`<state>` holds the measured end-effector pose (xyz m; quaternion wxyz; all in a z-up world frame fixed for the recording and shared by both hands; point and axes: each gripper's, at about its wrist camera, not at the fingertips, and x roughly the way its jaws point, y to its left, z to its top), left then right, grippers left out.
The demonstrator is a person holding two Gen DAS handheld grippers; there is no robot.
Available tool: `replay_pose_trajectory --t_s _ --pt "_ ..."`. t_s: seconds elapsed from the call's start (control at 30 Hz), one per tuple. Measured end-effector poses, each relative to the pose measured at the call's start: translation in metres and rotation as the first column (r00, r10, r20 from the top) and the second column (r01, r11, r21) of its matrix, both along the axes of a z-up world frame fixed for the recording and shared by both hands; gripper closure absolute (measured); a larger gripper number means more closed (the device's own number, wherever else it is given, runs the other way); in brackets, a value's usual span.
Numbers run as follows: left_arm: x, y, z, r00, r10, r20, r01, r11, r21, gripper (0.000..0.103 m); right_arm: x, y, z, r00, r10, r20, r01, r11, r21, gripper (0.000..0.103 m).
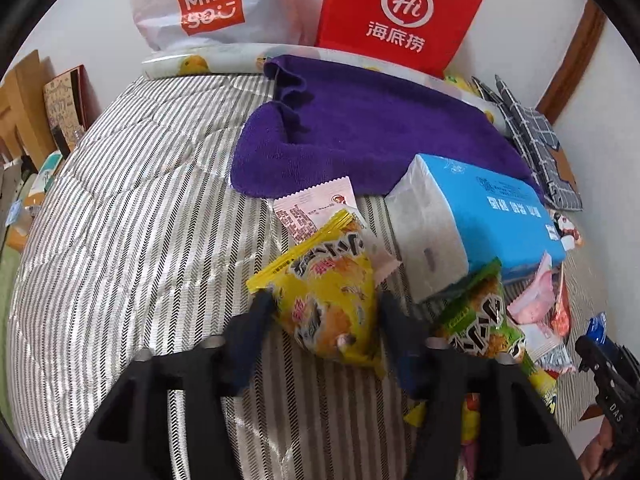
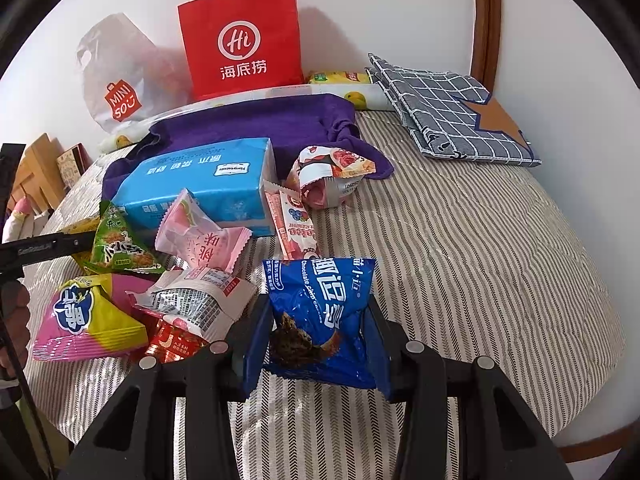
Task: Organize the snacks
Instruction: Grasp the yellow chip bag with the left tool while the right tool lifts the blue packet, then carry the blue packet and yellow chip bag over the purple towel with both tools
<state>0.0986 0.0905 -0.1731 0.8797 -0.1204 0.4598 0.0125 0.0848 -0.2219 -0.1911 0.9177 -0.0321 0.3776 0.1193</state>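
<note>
Snacks lie heaped on a striped quilt [image 2: 460,248]. Only the right wrist view shows the whole heap: a pink-and-yellow pouch [image 2: 86,320] at lower left, a pink peach-print packet [image 2: 200,236] in the middle, and a red-and-white wrapper [image 2: 332,172] by the purple towel [image 2: 256,120]. Only the left wrist view shows the bare stretch of quilt at centre left and a pink-and-white sachet [image 1: 316,208] just beyond the yellow packet.

At lower centre of the left view, the left gripper [image 1: 324,312] stands wide, its fingers on either side of a yellow snack packet [image 1: 332,296]; whether they press it I cannot tell. A green snack packet [image 1: 480,316] lies just right of it, against the blue tissue pack [image 1: 480,212].

At lower centre of the right view, the right gripper [image 2: 320,328] is clamped on a blue chocolate chip cookie packet [image 2: 320,312], both fingers touching its sides.
</note>
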Motion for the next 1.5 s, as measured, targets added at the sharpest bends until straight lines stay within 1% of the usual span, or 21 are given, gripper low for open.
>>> replay_pose_trajectory --t_s 0.07,0.13,0.17,0.23,0.3,0.4,0.57,0.7,0.77,0.87,0.97,1.23,1.33,1.5 --pt "-0.003 0.000 0.003 1.000 -0.011 0.011 0.011 1.000 0.000 0.062 0.000 -0.001 0.001 1.000 0.004 0.004 -0.004 1.000 0.002 0.061" --pt "-0.008 0.001 0.007 1.000 -0.010 0.019 0.010 1.000 0.020 0.062 -0.001 -0.001 0.003 1.000 0.010 0.008 -0.010 1.000 0.007 0.061" --pt "-0.010 0.002 0.009 1.000 -0.007 0.022 0.006 1.000 0.025 0.065 -0.001 0.000 0.003 1.000 0.012 0.008 -0.012 1.000 0.012 0.061" --pt "-0.015 0.006 0.012 1.000 -0.010 0.023 0.010 1.000 0.011 0.065 0.000 0.000 0.005 1.000 0.020 0.009 -0.020 0.999 0.028 0.061" --pt "-0.021 0.008 0.016 0.999 -0.021 0.031 0.022 0.999 -0.026 0.065 0.001 0.001 0.008 1.000 0.028 0.011 -0.029 0.999 0.044 0.061" --pt "-0.029 0.005 0.025 0.998 -0.046 0.047 0.049 0.998 -0.049 0.065 0.003 0.005 0.012 0.999 0.039 0.023 -0.040 0.998 0.043 0.061" --pt "-0.036 -0.011 0.042 0.991 -0.103 0.089 0.108 0.992 -0.058 0.065 0.007 0.014 0.023 0.996 0.059 0.060 -0.061 0.998 0.021 0.061" --pt "-0.037 -0.027 0.054 0.982 -0.148 0.118 0.153 0.988 -0.029 0.065 0.016 0.018 0.029 0.996 0.059 0.060 -0.060 0.998 0.014 0.061" --pt "-0.034 -0.032 0.059 0.979 -0.163 0.124 0.166 0.986 -0.016 0.065 0.020 0.020 0.032 0.996 0.051 0.068 -0.051 0.999 0.010 0.061" --pt "-0.028 -0.039 0.063 0.976 -0.178 0.125 0.181 0.983 -0.018 0.065 0.026 0.023 0.039 0.996 0.060 0.068 -0.061 0.998 0.016 0.061" --pt "-0.021 -0.045 0.068 0.973 -0.188 0.131 0.193 0.981 -0.020 0.065 0.031 0.028 0.048 0.994 0.062 0.093 -0.063 0.998 0.008 0.061" --pt "0.004 -0.066 0.076 0.958 -0.247 0.145 0.251 0.968 -0.010 0.065 0.058 0.046 0.063 0.990 0.096 0.103 -0.096 0.995 -0.001 0.061" --pt "0.016 -0.070 0.081 0.956 -0.252 0.149 0.252 0.967 0.019 0.064 0.072 0.052 0.068 0.990 0.100 0.101 -0.102 0.995 0.007 0.061" --pt "0.041 -0.066 0.088 0.957 -0.244 0.156 0.244 0.970 0.022 0.064 0.101 0.061 0.074 0.987 0.121 0.103 -0.124 0.992 0.026 0.061"
